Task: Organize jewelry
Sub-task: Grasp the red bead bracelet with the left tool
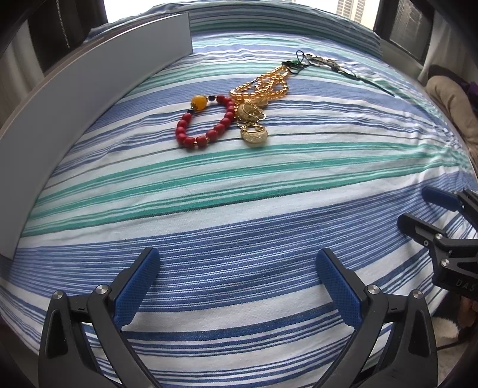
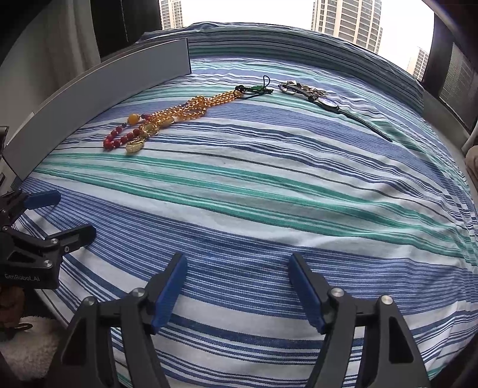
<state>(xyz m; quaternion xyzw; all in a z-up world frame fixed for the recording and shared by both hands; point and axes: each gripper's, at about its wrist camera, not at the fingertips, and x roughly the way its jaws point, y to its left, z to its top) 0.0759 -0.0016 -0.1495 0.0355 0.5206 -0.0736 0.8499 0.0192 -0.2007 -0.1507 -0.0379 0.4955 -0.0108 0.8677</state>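
A red bead bracelet (image 1: 206,122) (image 2: 119,138) with one big amber bead lies on the striped cloth. Touching it on the right are two gold bangles (image 1: 252,126) (image 2: 140,140) and a string of amber beads (image 1: 266,83) (image 2: 191,109) with a green cord. Farther right lies a wristwatch (image 2: 327,103) (image 1: 325,64) with a dark strap beside small silvery pieces. My left gripper (image 1: 237,259) (image 2: 73,213) hovers open over the near cloth, nothing between its blue pads. My right gripper (image 2: 237,264) (image 1: 413,206) also stands open and empty, well short of the jewelry.
A long grey board (image 1: 89,89) (image 2: 104,89) stands on edge along the left side of the striped cloth (image 1: 239,194) (image 2: 269,194). Windows with tall buildings (image 2: 346,18) lie beyond the far edge. A beige cushion (image 1: 451,98) sits off to the right.
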